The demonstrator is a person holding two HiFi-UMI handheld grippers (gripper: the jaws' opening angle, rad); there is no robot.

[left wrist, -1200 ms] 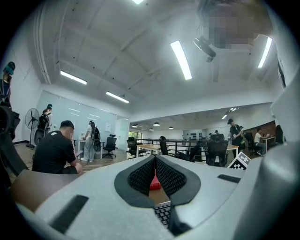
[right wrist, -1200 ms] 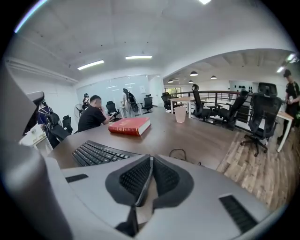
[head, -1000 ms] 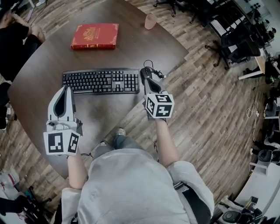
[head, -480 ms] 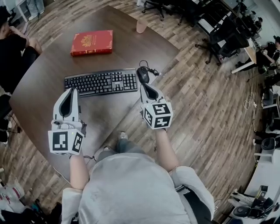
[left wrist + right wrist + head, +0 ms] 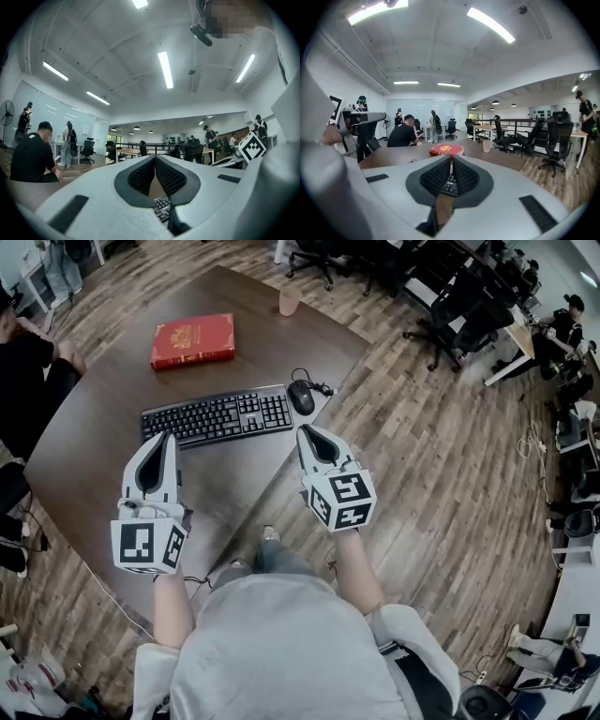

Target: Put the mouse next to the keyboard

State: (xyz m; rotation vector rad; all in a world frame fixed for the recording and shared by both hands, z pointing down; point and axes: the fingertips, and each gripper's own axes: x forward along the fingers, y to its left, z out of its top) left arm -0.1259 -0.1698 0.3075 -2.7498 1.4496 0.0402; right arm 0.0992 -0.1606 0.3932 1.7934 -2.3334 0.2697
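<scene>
- Judging by the layout, the placing step appears done: the mouse [image 5: 301,397] lies just beside the keyboard's [image 5: 217,415] right end.
- The left gripper [image 5: 161,439] and right gripper [image 5: 307,432] are held on the keyboard's near side, jaws together, nothing gripped.
- No further move seems called for.

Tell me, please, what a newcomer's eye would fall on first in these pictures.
Two white grippers fill the foreground of the head view: the left gripper and the right gripper, both with jaws together and empty, hover on the near side of the black keyboard. The black mouse lies just off the keyboard's right end, and a red book stands out farther back on the dark table.
</scene>
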